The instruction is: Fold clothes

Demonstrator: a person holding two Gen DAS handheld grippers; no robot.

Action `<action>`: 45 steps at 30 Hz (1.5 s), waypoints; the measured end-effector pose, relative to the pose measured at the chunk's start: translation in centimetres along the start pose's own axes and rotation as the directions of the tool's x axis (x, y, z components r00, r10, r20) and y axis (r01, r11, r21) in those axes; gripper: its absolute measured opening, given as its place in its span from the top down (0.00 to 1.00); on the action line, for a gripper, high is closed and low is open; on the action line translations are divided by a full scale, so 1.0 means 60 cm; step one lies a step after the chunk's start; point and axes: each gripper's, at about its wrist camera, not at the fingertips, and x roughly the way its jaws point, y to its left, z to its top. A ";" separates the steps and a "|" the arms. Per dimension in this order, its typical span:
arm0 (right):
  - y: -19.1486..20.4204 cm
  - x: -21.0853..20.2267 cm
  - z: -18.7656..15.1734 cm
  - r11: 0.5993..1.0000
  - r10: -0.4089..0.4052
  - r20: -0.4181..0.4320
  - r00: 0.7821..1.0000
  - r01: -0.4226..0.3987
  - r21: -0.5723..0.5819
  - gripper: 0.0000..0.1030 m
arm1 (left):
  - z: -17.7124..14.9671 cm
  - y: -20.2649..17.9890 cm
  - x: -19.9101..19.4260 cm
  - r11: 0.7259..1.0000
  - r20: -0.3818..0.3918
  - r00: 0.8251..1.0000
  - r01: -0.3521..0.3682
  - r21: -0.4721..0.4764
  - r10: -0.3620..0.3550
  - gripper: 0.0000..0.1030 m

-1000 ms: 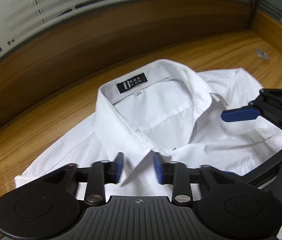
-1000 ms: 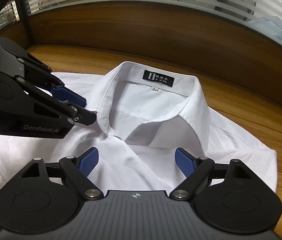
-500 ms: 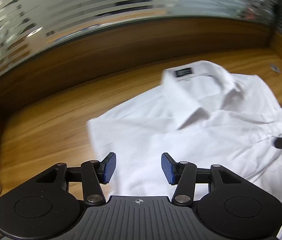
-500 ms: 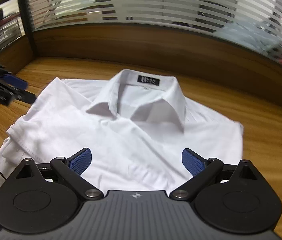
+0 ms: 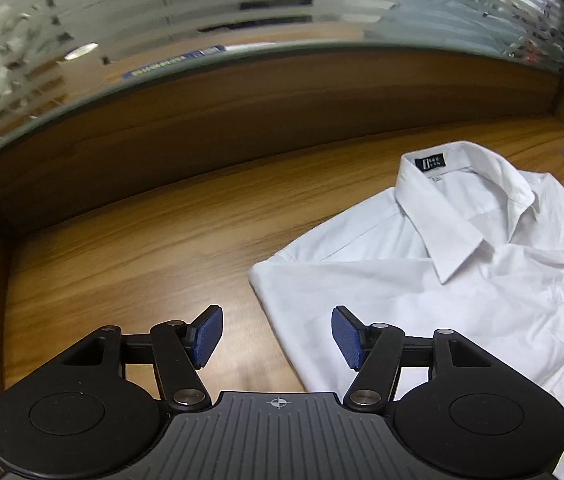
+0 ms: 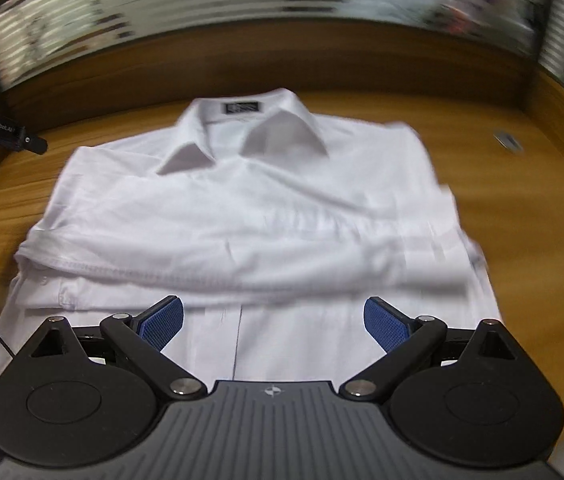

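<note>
We see the left gripper (image 5: 277,334) spread wide, empty, above bare counter (image 5: 141,248) by the shirt's edge. Right gripper (image 6: 273,322) wide, empty, over the lower front of one white shirt (image 6: 241,216), lying partly folded on the counter.

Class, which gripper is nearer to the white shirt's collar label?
Right. The right gripper hangs over the white shirt, facing the collar label; the left gripper hangs off its side edge.

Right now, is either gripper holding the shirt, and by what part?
Neither. The left gripper and right gripper are both open, clear of the white shirt.
</note>
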 end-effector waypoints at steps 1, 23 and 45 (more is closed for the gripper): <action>0.007 -0.004 -0.019 0.999 -0.034 -0.010 0.999 0.035 0.035 0.04 | 0.002 0.002 0.009 1.000 -0.003 1.000 0.010 0.007 -0.009 0.39; 0.067 -0.038 -0.233 0.639 -0.284 -0.144 0.948 0.299 0.708 0.25 | 0.023 0.024 0.162 0.980 -0.056 0.985 0.166 0.106 -0.161 0.62; 0.065 0.007 -0.162 0.766 -0.442 -0.207 0.873 0.488 0.419 0.99 | -0.006 0.076 0.143 0.997 -0.043 0.996 0.073 0.020 -0.073 0.94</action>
